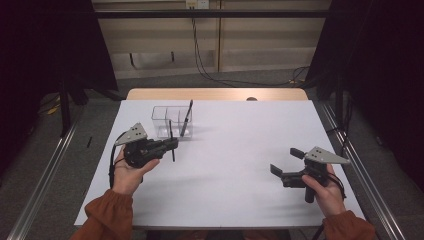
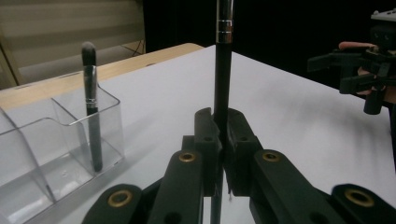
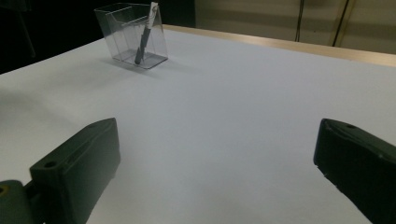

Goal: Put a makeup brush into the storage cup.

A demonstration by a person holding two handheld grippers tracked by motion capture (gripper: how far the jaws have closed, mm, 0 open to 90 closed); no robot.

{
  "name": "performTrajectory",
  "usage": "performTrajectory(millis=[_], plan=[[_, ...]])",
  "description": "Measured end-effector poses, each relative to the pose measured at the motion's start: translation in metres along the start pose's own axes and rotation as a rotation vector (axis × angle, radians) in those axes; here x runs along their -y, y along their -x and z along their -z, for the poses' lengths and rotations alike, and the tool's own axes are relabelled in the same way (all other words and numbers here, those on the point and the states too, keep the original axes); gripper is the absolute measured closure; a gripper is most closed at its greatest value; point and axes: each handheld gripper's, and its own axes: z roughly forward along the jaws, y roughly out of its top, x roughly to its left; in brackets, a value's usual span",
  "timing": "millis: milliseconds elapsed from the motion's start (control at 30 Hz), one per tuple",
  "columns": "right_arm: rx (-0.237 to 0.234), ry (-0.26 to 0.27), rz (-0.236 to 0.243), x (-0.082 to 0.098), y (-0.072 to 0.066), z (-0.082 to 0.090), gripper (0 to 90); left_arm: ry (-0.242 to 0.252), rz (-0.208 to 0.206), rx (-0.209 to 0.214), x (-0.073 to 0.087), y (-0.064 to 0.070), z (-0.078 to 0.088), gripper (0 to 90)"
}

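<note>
Surface: white table [image 1: 240, 165] with a wooden strip along its far edge.
On it: clear plastic organizer [image 1: 167, 116], toward 11 o'clock from the table's middle.
Organizer contents: one dark brush [image 1: 187, 119], leaning in the right compartment.

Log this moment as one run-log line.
left claw: shut on brush | right claw: open | organizer: holds second brush

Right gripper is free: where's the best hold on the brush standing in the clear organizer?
Probably the upper handle, just below the silver ferrule of the brush. It leans head-up in the end compartment of the clear organizer, its top rising above the rim. Come from above with the open right gripper, jaws either side of the shaft, and lift along its tilt.
</note>
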Motion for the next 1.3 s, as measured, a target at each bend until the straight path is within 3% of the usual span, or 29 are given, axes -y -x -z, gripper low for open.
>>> performTrajectory(millis=[200, 433, 733, 967, 1300], plan=[[0.022, 0.028, -0.010, 0.009, 0.001, 0.007, 0.2, -0.002, 0.004, -0.030, -0.001, -0.009, 0.005, 85.6], [0.041, 0.063, -0.014, 0.015, -0.001, 0.012, 0.2, 0.011, 0.006, -0.035, -0.010, -0.010, 0.007, 85.6], [0.049, 0.067, -0.017, 0.021, -0.002, 0.018, 0.0, 0.036, 0.013, -0.058, -0.022, -0.018, 0.009, 85.5], [0.055, 0.072, -0.012, 0.023, -0.003, 0.020, 0.0, 0.031, -0.004, -0.113, -0.027, -0.035, 0.002, 85.6], [0.038, 0.061, 0.000, 0.026, -0.005, 0.018, 0.0, 0.063, 0.011, -0.137, -0.041, -0.041, -0.014, 85.6]])
